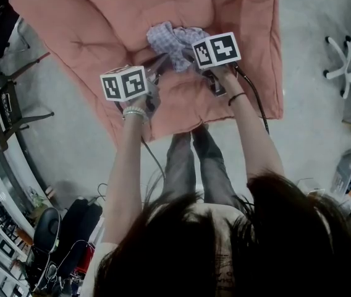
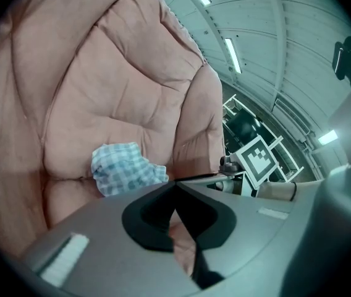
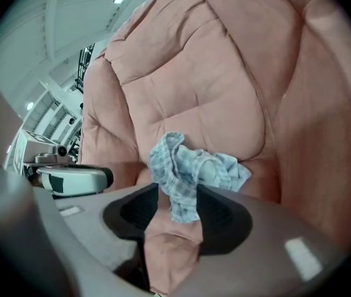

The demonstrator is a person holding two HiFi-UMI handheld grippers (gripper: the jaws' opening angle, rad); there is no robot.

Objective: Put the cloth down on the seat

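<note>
On the seat point(image 1: 181, 107), crumpled cloth point(image 1: 170, 42), lengthwise across it.

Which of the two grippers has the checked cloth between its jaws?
The right gripper: one end of the cloth lies between its open jaws. The left gripper has its jaws together, and the cloth lies apart from them.
</note>
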